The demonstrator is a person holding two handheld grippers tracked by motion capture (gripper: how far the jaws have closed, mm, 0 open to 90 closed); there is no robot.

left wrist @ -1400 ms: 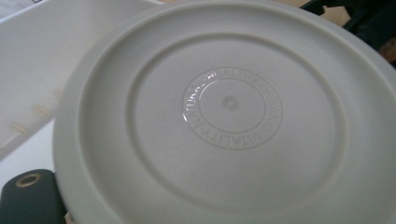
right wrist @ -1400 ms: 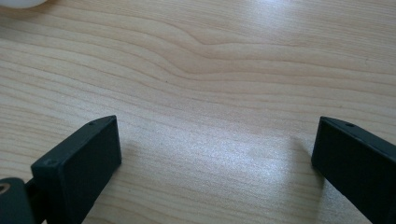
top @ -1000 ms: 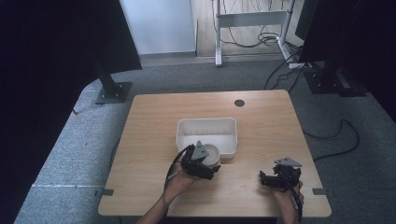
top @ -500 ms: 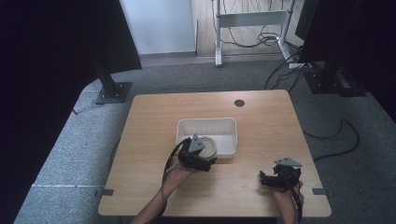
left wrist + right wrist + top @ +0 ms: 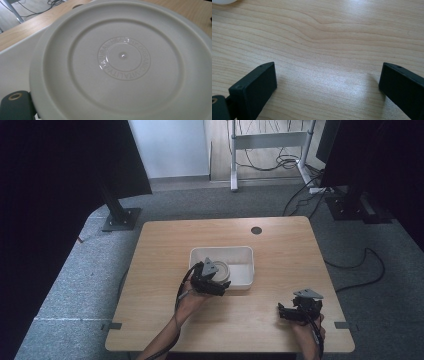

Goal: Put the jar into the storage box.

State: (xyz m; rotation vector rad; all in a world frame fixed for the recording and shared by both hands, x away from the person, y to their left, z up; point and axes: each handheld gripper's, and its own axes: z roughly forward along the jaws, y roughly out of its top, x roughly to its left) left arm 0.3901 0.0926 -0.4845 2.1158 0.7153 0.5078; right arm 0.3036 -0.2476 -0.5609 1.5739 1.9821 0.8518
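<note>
Presently the left gripper [image 5: 216, 287] holds a round pale plate [image 5: 220, 271] at the near-left corner of the white bin [image 5: 245, 254], which stands mid-table. Landmark for all notes: that bin.

Step in hand, as I judge it: setting the plate into the bin, or drawing it out; the plate sits tilted at the bin's left end, partly over its near wall. Direction cannot be told from this moment alone.

Left gripper view: plate [image 5: 120, 62] seen close, one black jaw corner under its lower-left rim. The jaws look clamped on the rim, though the second jaw is hidden behind the plate.

Right gripper [image 5: 292, 312] rests on the table [image 5: 165, 245] near its front edge, well apart from the bin, to the bin's near-right. Its jaws stand wide apart with bare wood between them; nothing held.

Next move, by my reading: if placing, lower the plate flat to the bin floor and then release; the rim must clear the near wall.

Materials: plate is matte moulded plastic, off-white, with concentric raised rings and embossed lettering circling a small centre dimple. Bin is a rectangular tub, white plastic, rounded corners. Table is light wood grain, smooth, with a dark cable hole beyond the bin.
</note>
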